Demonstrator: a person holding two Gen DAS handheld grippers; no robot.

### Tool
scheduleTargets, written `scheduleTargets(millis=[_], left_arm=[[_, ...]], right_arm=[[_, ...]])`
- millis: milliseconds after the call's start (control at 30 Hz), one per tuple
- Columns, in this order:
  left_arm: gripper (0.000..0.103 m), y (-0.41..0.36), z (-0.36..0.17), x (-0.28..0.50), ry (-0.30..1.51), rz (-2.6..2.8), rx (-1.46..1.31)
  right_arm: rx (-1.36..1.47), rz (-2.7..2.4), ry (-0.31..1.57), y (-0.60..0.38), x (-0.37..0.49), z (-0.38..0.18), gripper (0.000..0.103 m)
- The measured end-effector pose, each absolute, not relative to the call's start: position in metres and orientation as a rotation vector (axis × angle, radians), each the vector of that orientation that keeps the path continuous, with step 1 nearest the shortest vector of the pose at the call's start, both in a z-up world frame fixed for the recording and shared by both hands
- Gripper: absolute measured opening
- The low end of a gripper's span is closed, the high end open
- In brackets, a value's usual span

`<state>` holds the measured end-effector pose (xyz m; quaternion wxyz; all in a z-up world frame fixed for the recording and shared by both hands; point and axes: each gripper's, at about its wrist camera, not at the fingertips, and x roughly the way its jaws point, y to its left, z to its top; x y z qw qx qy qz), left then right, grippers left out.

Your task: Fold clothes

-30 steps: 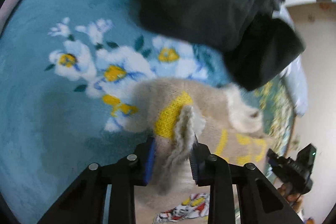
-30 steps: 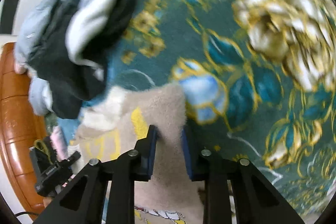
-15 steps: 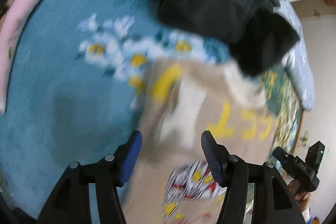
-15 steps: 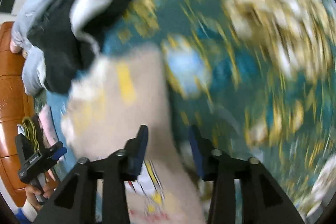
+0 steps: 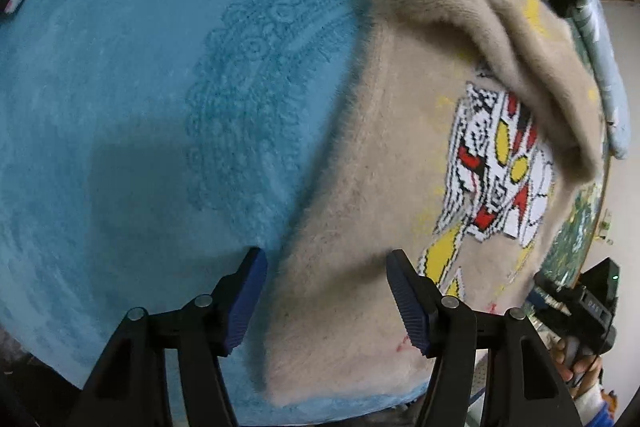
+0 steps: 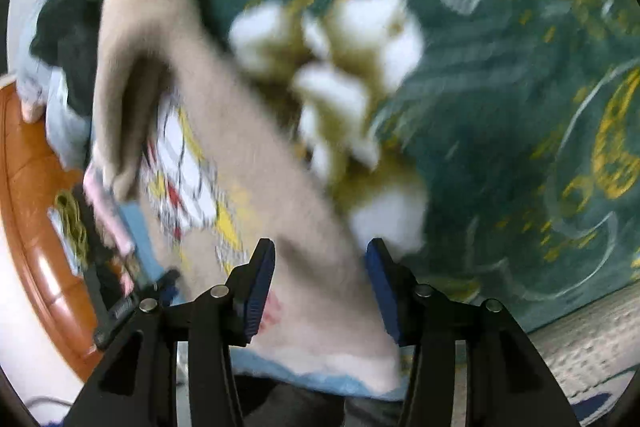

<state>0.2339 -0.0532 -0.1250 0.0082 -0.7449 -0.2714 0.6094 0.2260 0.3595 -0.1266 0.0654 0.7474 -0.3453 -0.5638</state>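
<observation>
A: Okay, near end. The left gripper [image 5: 324, 291] stands spread, pinching nothing, straddling the left side of the beige sweater [image 5: 360, 187] close to its hem corner. The right gripper [image 6: 318, 287] is spread too, empty, over the other hem corner.

B: And the sweater itself?

A: It lies flat on the blue blanket [image 5: 140, 107], its right edge against the green floral blanket [image 6: 500, 107]. Its long axis runs straight away from both claws, hem nearest, collar end farthest. The printed graphic [image 5: 500, 167] sits mid-body, closer to the right claw.

B: Far end?

A: A sleeve [image 5: 500, 27] is folded over the upper body, crossing just above the graphic. Beyond it sits a pile of dark clothes [image 6: 60, 27]. The right view is blurred, so fine edges there can't be told.

B: Which arm is nearer?

A: Judging by the views, each is right at its own hem corner, about equal. Any lift would carry the hem away along that axis toward the collar.
</observation>
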Motion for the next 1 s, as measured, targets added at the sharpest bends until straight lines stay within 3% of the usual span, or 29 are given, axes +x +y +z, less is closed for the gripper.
scheduleTargets(millis=[100, 267, 367, 400, 567, 800, 1000], left_arm=[[0.064, -0.048, -0.132, 0.254, -0.88, 1.803, -2.352], [0.06, -0.036, -0.144, 0.292, -0.915, 1.627, -2.403], [0.028, -0.033, -0.141, 0.307, -0.915, 1.625, -2.415], [0.011, -0.034, -0.137, 0.309, -0.94, 1.63, -2.399], [0.01, -0.04, -0.104, 0.299, -1.07, 1.669, -2.211], [0.01, -0.077, -0.068, 0.193, -1.372, 1.798, -1.944], [0.01, -0.115, -0.052, 0.088, -1.587, 1.871, -1.813]], right_arm=[[2.264, -1.657, -0.998, 0.344, 0.246, -0.128, 0.049], [2.257, -1.649, -1.056, 0.338, 0.269, -0.122, 0.038], [2.261, -1.658, -1.079, 0.342, 0.276, -0.117, 0.027], [2.247, -1.661, -1.096, 0.343, 0.274, -0.114, 0.018], [2.117, -1.693, -1.202, 0.347, 0.258, -0.088, 0.012], [1.799, -1.794, -1.486, 0.349, 0.168, -0.041, 0.012], [1.808, -1.793, -1.639, 0.353, 0.08, -0.039, 0.012]])
